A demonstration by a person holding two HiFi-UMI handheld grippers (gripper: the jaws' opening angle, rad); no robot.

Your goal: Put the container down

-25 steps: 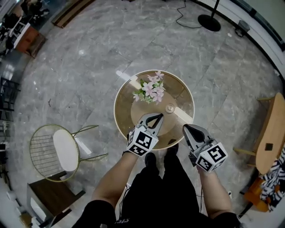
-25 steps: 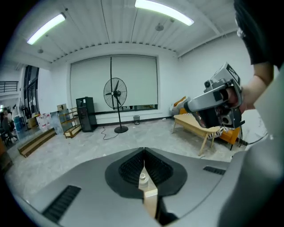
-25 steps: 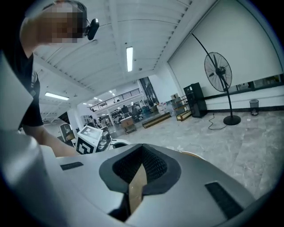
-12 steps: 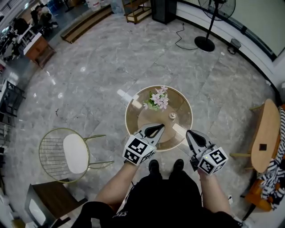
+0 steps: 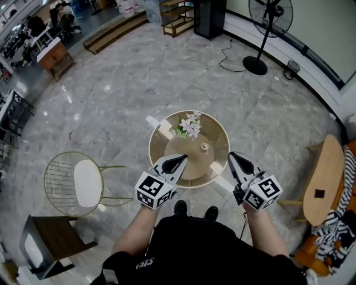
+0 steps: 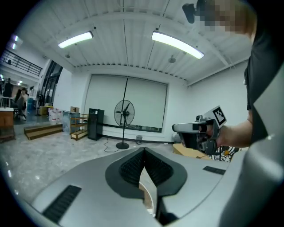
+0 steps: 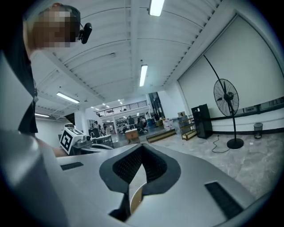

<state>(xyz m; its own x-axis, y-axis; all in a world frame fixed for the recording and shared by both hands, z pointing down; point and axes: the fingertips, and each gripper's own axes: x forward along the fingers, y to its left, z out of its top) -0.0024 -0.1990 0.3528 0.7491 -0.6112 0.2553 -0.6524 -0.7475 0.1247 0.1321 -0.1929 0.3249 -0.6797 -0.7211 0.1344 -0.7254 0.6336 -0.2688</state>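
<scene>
Left hand-held gripper (image 5: 181, 159) farther back — container (image 5: 204, 146) upright

The container (image 5: 204, 146) on the round desk (image 5: 218, 132) is too small to tell its kind or whether it has a lid. The left tongs (image 5: 183, 158) cover the desk's rim at 7 o'clock, and the right tongs (image 5: 232, 156) cover it at 4 o'clock. At 1 o'clock the top edge cuts off the standing fan (image 5: 272, 15). People (image 5: 34, 24) at 11 o'clock are too small to make out. The person's torso hides all but the toes of the shoes (image 5: 180, 207). In each gripper view only a pale wedge (image 6: 148, 188) shows behind the meeting tips, too little to identify.
</scene>
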